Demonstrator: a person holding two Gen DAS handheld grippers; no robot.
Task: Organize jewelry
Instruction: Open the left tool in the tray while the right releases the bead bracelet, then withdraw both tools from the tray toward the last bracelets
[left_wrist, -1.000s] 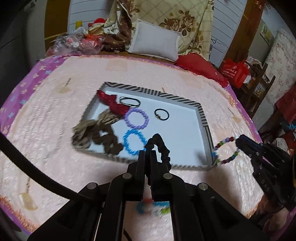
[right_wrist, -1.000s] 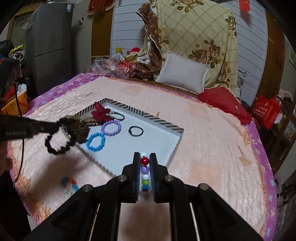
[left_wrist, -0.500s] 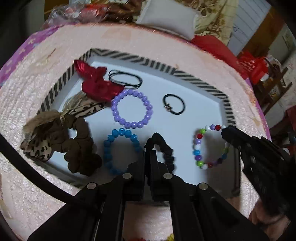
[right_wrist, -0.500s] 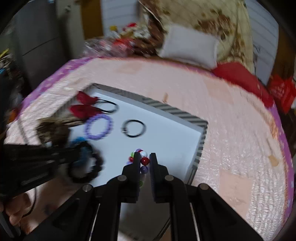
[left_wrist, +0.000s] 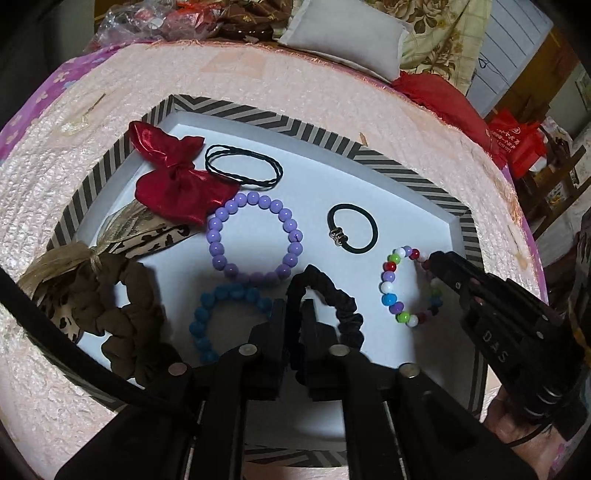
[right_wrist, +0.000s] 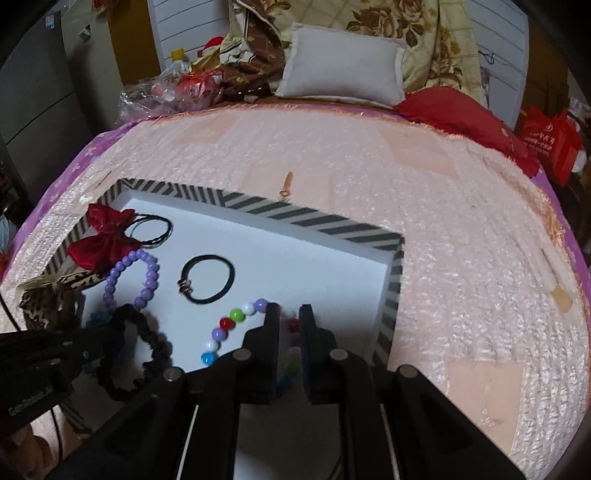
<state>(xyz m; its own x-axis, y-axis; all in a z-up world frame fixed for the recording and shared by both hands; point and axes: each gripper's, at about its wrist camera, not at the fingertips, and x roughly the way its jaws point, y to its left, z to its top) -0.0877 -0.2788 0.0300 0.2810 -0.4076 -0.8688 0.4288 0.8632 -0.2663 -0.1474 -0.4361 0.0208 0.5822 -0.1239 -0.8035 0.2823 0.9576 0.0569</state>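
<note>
A striped-rimmed white tray lies on the pink bedspread. My left gripper is low over its near side, jaws opening. A strand of the black scrunchie still fills the gap, and the rest lies on the tray floor. To its right, my right gripper is opening too. The multicolour bead bracelet rests on the tray and passes loosely between the fingers. Also in the tray are a purple bracelet, blue bracelet, black hair tie and red bow.
A brown scrunchie and a leopard-print bow fill the tray's left corner, with thin black hair ties at the back. Beyond the bedspread lie a white pillow, a red cushion and bagged clutter.
Both grippers came down and forward from over the bedspread into the tray, bringing the scrunchie and the bead bracelet. Both pairs of jaws, tightly shut before, now stand slightly parted.
</note>
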